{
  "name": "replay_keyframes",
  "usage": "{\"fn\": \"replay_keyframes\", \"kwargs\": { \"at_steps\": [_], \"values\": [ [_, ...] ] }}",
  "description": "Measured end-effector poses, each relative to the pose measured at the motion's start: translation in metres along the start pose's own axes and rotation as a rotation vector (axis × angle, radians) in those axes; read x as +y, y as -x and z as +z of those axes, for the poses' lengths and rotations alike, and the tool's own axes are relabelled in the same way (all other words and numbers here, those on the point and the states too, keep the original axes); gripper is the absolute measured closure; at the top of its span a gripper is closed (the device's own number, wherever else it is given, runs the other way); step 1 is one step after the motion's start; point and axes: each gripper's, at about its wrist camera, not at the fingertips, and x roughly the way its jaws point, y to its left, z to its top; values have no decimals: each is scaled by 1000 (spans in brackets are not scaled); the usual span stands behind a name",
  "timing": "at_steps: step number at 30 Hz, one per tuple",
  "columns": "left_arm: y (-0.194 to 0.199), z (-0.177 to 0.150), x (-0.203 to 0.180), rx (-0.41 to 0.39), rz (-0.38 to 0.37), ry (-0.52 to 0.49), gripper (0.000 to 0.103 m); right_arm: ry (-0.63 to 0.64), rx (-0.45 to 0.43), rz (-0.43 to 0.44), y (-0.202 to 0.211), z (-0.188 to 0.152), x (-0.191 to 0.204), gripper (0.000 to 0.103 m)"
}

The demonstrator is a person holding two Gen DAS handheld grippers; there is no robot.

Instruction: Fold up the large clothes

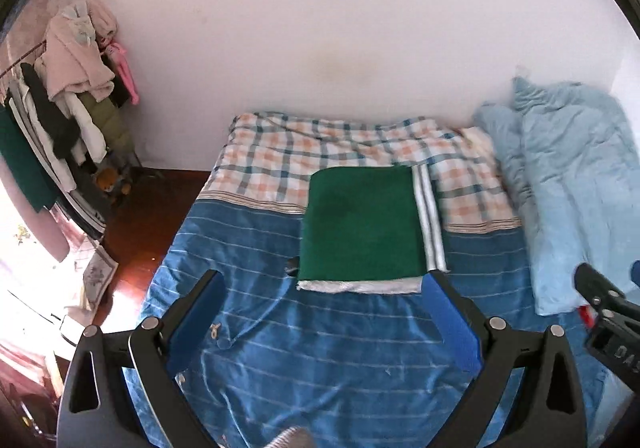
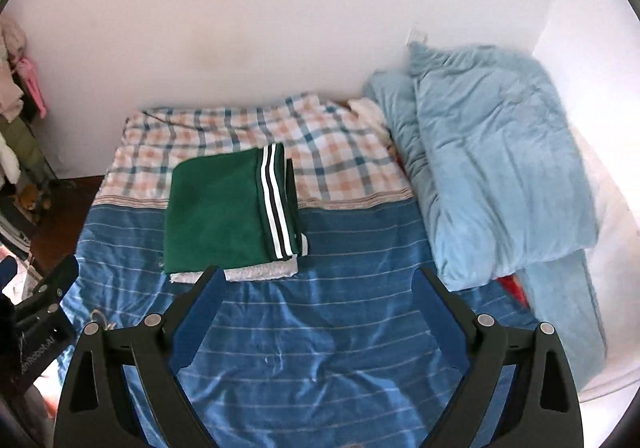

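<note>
A: Your garment is green, with white and dark stripes at its edge and a white lining.

B: Your sheet: blue with thin pale stripes. Your blanket: orange-and-teal check.

Wall: plain white, faint stain.
Floor: dark reddish wood.
Bed: blue striped sheet.
Clothes rack: left, crowded.
Light: bright daylight, left.

Folded green garment lies on bed beyond spread left tongs.
</note>
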Motion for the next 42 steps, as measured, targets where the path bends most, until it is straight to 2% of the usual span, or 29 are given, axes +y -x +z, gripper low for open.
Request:
{"fn": "replay_keyframes", "kwargs": {
  "at_steps": [8,13,17,25,33,42],
  "values": [
    [94,-15,5,-78,9,-8,3,0,-68,48,111,-29,-26,7],
    [133,-25,6,-108,5,-9,3,7,-116,58,160,-42,-39,7],
    [152,-33,8,-101,3,-3,3,20,-148,54,194,-51,-44,7],
    [180,-44,11,-99,31,21,3,33,-159,59,225,-63,-55,6],
    [197,-48,15,-140,40,35,1,32,-190,61,237,-64,-62,3],
    [204,-50,14,-148,42,37,1,45,-192,88,240,-64,-64,3]
  ]
}}
